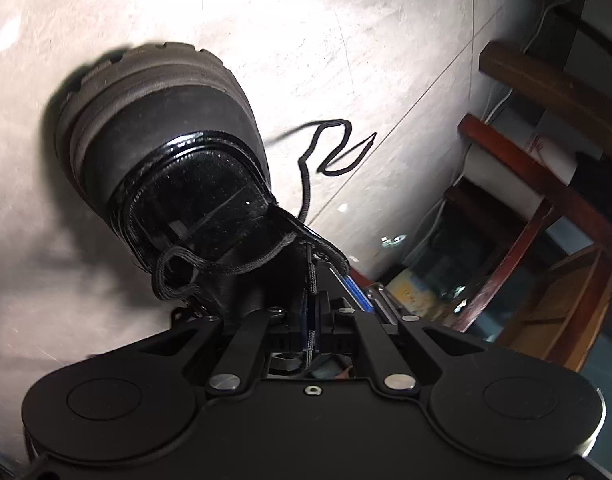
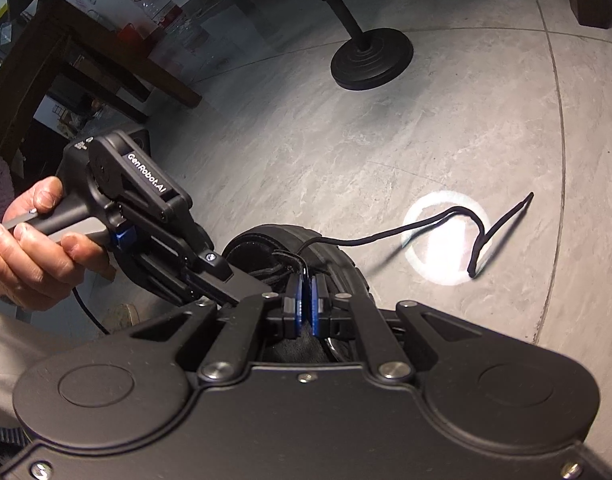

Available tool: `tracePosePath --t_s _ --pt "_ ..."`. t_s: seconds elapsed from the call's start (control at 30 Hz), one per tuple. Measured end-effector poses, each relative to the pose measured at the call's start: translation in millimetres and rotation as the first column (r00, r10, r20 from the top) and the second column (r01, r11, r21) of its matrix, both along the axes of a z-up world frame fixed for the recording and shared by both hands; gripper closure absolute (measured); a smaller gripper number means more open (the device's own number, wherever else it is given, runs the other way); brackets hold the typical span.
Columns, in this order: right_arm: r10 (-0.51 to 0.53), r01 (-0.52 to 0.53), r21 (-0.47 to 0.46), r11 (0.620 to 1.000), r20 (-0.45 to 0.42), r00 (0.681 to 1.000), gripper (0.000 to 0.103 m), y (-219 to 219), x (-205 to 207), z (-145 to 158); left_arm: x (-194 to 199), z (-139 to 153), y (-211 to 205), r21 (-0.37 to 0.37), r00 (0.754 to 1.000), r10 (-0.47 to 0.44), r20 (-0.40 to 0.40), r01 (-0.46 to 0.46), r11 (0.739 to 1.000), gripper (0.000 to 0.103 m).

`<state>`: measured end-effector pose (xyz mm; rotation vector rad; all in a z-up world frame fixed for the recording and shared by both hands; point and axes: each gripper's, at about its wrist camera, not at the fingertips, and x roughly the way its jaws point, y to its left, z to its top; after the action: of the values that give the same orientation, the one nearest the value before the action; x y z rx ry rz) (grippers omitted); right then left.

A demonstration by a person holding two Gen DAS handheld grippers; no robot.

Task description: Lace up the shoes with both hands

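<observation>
I see the black shoe (image 1: 161, 152) on the grey floor (image 1: 346, 40). My left gripper (image 1: 312, 312) is clamped on the lace (image 1: 312, 276). My right gripper (image 2: 306, 300) stands barely parted around the eyelet flap (image 2: 301, 268); lace's free end (image 2: 486, 240) lies on the floor.

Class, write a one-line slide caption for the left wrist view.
Left gripper shut on a black lace at the black shoe; the lace's free end lies on the floor.

One shoe (image 1: 161, 160), one lace (image 2: 446, 224) (black), two grippers (image 2: 306, 304).
</observation>
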<state>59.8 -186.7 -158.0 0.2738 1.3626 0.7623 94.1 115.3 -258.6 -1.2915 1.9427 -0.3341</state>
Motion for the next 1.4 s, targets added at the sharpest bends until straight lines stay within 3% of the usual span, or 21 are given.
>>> tracePosePath --t_s 0.17,0.3,0.43,0.6,0.83,0.9,1.0,1.07,1.17,1.27,1.4 --pt "0.062 -0.062 -0.006 0.998 0.029 0.998 0.093 3 -3 6 5 4 -3 0.072 0.994 -0.1 0.054 0.096 0.993 0.1" --pt "0.09 -0.09 -0.012 0.996 0.049 0.995 0.093 4 -6 9 11 17 -12 0.109 0.973 -0.185 0.137 0.171 0.979 0.1" --pt "0.121 -0.119 -0.023 0.993 0.07 0.99 0.093 7 -9 11 17 32 -22 0.151 0.936 -0.264 0.231 0.233 0.961 0.1" --pt "0.16 -0.157 -0.034 0.987 0.09 0.983 0.092 11 -12 12 19 38 -25 0.245 0.902 -0.341 0.266 0.279 0.928 0.1" --pt "0.15 -0.151 0.013 0.989 0.01 0.989 0.079 0 0 9 18 46 -40 0.307 0.843 -0.436 0.314 0.344 0.887 0.1" --pt "0.083 -0.081 0.064 0.995 -0.023 0.996 0.076 -11 8 10 17 50 -44 0.327 0.821 -0.464 0.332 0.361 0.873 0.1" --pt "-0.106 0.122 0.137 0.983 -0.116 0.988 0.064 -33 23 4 16 53 -48 0.345 0.807 -0.476 0.349 0.362 0.866 0.1" --pt "-0.199 0.22 0.129 0.967 -0.157 0.967 0.048 -41 27 -3 15 55 -50 0.355 0.801 -0.479 0.359 0.358 0.864 0.1" --pt "-0.313 0.339 0.083 0.937 -0.231 0.921 0.046 -45 30 -19 15 55 -55 0.362 0.796 -0.482 0.366 0.355 0.862 0.1" --pt "-0.358 0.419 0.1 0.902 -0.367 0.858 0.046 -43 27 -40 15 55 -55 0.365 0.793 -0.484 0.371 0.355 0.861 0.1" --pt "-0.362 0.437 0.093 0.895 -0.422 0.831 0.047 -36 23 -50 14 58 -56 0.378 0.78 -0.495 0.383 0.356 0.854 0.1"
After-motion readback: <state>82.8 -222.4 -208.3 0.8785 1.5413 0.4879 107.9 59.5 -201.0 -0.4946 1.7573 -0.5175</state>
